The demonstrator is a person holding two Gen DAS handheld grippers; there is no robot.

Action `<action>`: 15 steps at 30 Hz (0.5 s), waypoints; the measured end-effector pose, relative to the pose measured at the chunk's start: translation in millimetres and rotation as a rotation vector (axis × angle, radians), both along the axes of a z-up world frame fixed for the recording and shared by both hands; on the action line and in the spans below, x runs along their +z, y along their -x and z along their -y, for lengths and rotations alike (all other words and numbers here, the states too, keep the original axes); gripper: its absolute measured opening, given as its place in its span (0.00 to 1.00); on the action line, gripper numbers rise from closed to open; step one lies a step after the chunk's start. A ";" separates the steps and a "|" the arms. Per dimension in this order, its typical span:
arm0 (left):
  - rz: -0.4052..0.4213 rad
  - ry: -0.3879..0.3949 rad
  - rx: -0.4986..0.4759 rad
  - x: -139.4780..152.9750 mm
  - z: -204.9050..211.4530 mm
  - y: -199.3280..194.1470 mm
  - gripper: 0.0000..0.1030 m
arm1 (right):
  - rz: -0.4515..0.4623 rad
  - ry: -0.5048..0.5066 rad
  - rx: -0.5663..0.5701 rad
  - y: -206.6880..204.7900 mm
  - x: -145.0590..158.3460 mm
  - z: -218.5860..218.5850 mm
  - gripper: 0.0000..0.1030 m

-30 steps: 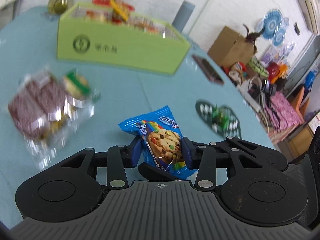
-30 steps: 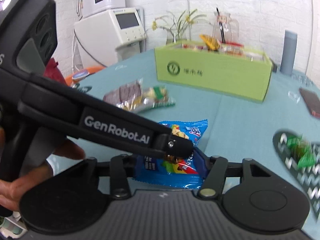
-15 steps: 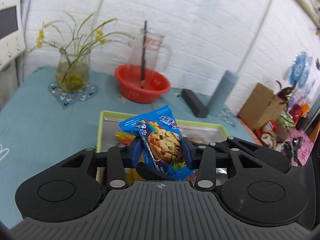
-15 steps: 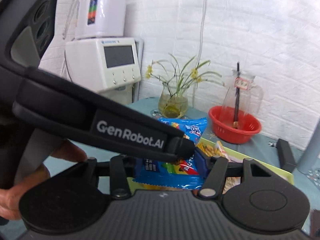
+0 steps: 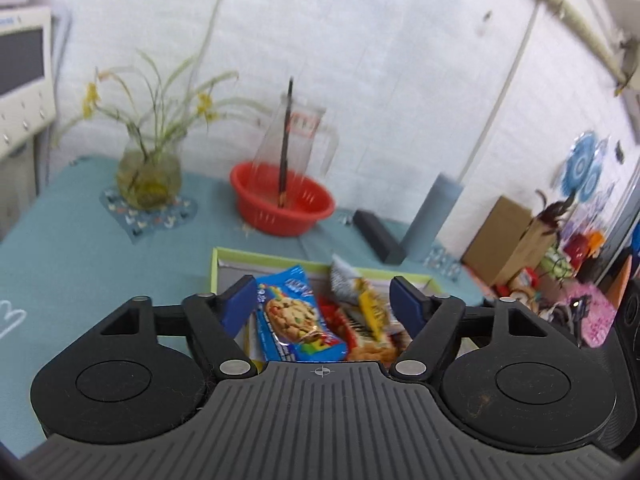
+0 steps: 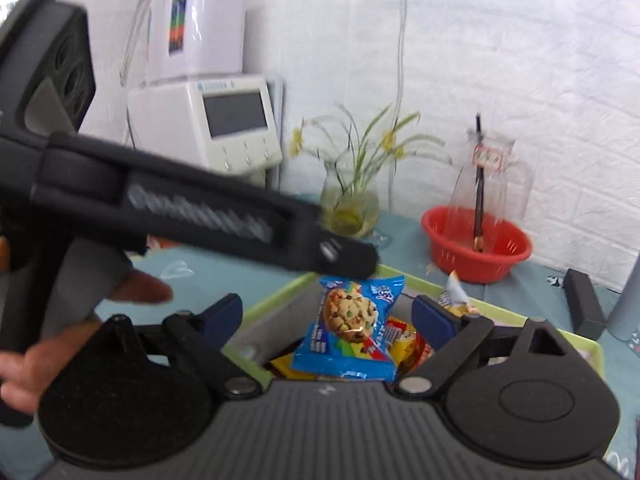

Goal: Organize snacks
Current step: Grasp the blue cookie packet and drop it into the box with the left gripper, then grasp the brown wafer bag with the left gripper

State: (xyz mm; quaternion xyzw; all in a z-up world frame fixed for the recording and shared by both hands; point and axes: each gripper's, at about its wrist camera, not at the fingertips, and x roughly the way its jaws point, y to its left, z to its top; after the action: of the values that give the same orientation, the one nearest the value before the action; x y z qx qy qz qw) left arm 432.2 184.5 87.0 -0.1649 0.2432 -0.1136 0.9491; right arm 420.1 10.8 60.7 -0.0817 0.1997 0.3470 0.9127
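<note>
Cookie packet (image 5: 294, 318), glossy crinkled blue foil, lies in the green cardboard box (image 5: 218, 266) among other wrappers, between my left gripper's (image 5: 325, 300) just-opened jaws, which don't touch it. From my right gripper (image 6: 327, 314), pointing downward, jaws likewise just spread wide, the packet (image 6: 352, 328) sits loose below them; my left hand (image 6: 80, 320) grips its tool's handle.

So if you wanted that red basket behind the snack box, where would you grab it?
Probably by the near rim of the red basket, coming from above. Its wall flares to a thin lip that the tongs could straddle, while the clear jug stands in its middle.
</note>
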 end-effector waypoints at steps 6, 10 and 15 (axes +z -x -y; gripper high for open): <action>-0.020 0.037 0.056 -9.7 -13.7 81.8 0.69 | -0.109 -0.072 -0.002 72.0 -21.9 34.5 0.90; -0.135 0.056 0.162 -48.5 -25.3 126.6 0.70 | -0.214 -0.060 0.050 105.3 -60.4 27.4 0.90; -0.254 0.137 0.273 -90.7 -47.0 158.1 0.67 | -0.229 0.014 0.133 131.4 -82.4 -4.2 0.90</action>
State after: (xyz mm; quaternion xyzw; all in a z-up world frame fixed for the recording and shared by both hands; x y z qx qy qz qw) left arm 274.1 231.5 -3.7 -0.2735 0.3280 0.0213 0.9040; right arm 288.7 15.0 -21.6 -0.0611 0.2995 0.4123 0.8582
